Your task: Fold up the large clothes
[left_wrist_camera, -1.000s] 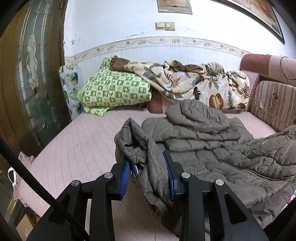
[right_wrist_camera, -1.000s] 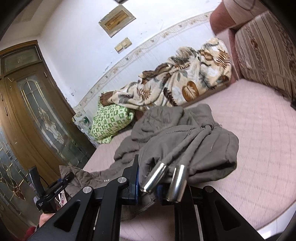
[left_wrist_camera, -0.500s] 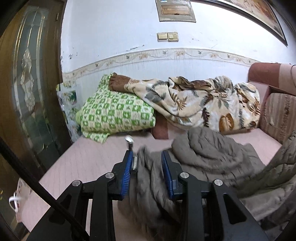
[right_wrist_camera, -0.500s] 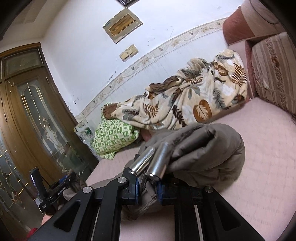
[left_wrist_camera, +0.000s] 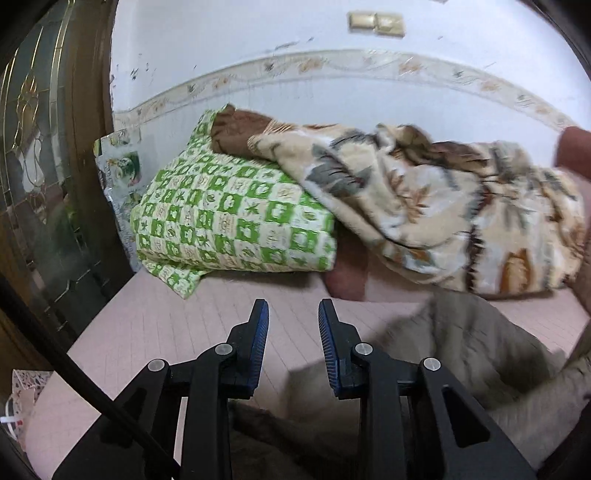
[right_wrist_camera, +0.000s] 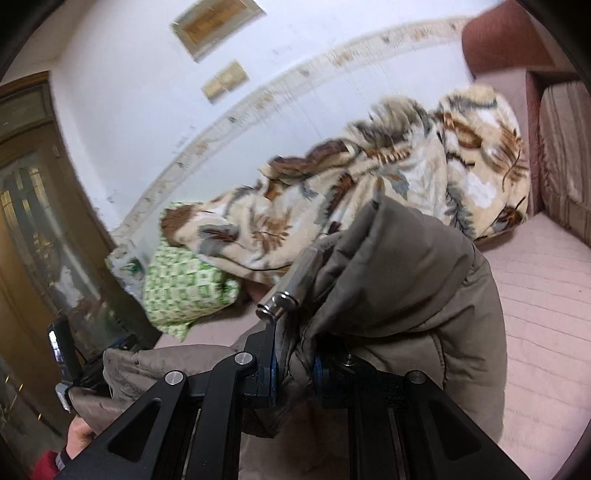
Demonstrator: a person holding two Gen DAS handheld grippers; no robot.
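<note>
Bunching between the right gripper (right_wrist_camera: pixel 293 363) pads, the jacket (right_wrist_camera: pixel 406 295) is clamped tight there; a thick fold of it rises above and right of the jaws, and two metal cord ends (right_wrist_camera: pixel 291 286) stick up just left of the fold. More jacket trails low to the left, toward a hand (right_wrist_camera: pixel 79 432) in a red sleeve at the frame edge. Left gripper (left_wrist_camera: pixel 293 314) is narrow and closing, with nothing between its blue pads; only pink bed (left_wrist_camera: pixel 147 332) shows in the gap. Jacket (left_wrist_camera: pixel 472 350) lies right of and beneath that gripper, blurred, not pinched at the tips. I can't tell if cloth touches the jaw bodies lower down.

Beyond the jacket: green checked pillow (left_wrist_camera: pixel 229 221) against the wall, leaf-print blanket (left_wrist_camera: pixel 424 206) draped over its right end and heaped along the back. Sofa arm (right_wrist_camera: pixel 498 40) and striped cushion (right_wrist_camera: pixel 561 155) at far right in the right view. Wooden glass door (left_wrist_camera: pixel 40 155) on the left, switches (left_wrist_camera: pixel 376 24) high on the wall.

Versus a second ago: left gripper then had a jacket fold between its pads, and half a second ago too; now the fold is out and the gap is bare. Pillow and blanket look nearer and larger in both views, so both grippers have gone toward the wall. Right gripper's grip is unchanged, but the cord ends, which hung down before, now point up, and the fold has swung up over the jaws.
</note>
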